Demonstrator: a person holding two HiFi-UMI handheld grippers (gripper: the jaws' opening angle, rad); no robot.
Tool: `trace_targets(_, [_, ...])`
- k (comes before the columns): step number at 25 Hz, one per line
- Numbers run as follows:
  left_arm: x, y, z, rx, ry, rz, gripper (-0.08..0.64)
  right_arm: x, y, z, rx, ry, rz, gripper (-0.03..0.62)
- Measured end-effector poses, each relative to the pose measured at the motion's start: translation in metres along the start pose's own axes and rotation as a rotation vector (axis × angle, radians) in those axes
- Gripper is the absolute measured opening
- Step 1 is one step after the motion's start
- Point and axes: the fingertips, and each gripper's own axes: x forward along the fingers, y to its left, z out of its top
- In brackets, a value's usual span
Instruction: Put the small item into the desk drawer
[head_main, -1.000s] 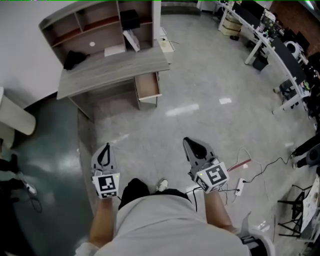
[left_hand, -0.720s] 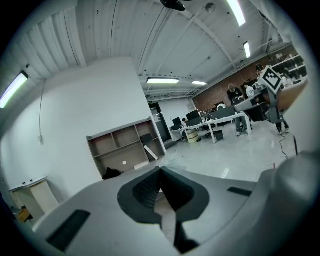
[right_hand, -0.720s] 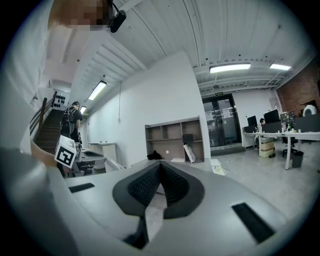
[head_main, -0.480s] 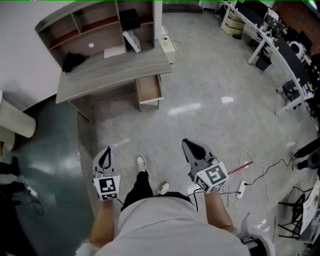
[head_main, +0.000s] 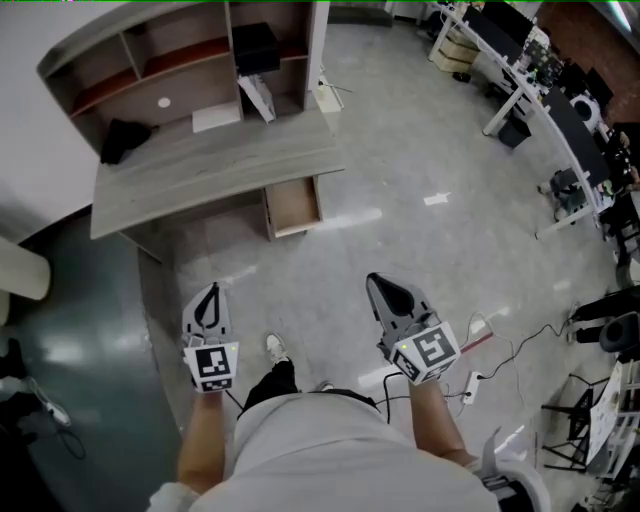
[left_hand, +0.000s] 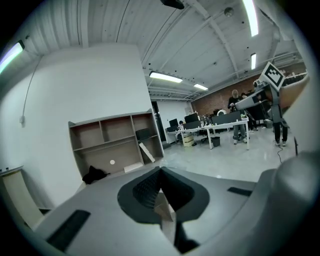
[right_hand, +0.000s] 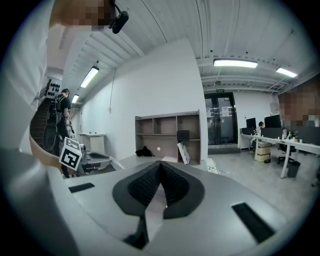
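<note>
A grey desk with a shelf hutch stands ahead at the upper left. Its drawer is pulled out and looks empty. On the desktop lie a small white round item, a black bundle and a white sheet. My left gripper and right gripper hover over the floor well short of the desk. Both are shut with nothing between the pads. The same desk shows beyond the shut left gripper, and again as the desk beyond the shut right gripper.
A black box sits on a hutch shelf. Cables and a power strip trail on the floor at the right. Office desks line the upper right. A white cabinet stands at the left. The person's shoe is between the grippers.
The desk has shifted left and grown larger in the head view as the person steps toward it. Both grippers keep their place in the frame and stay shut.
</note>
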Motion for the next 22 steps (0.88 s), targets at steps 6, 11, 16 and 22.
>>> trace_targets(6, [0.064,0.047,-0.001,-0.012,-0.021,-0.067,0.018,0.085,-0.001,0.024,-0.026,0.022,-0.033,0.023])
trace_targets(11, [0.098,0.068,-0.008,-0.018,-0.015,-0.123,0.018,0.119,-0.007,0.032,-0.025,0.035,-0.086,0.023])
trace_targets(16, [0.129,0.070,-0.005,-0.026,-0.022,-0.172,0.018,0.127,-0.024,0.031,-0.018,0.051,-0.150,0.023])
trace_targets(22, [0.153,0.047,0.023,-0.027,-0.058,-0.187,0.018,0.125,-0.060,0.032,-0.003,0.039,-0.176,0.023])
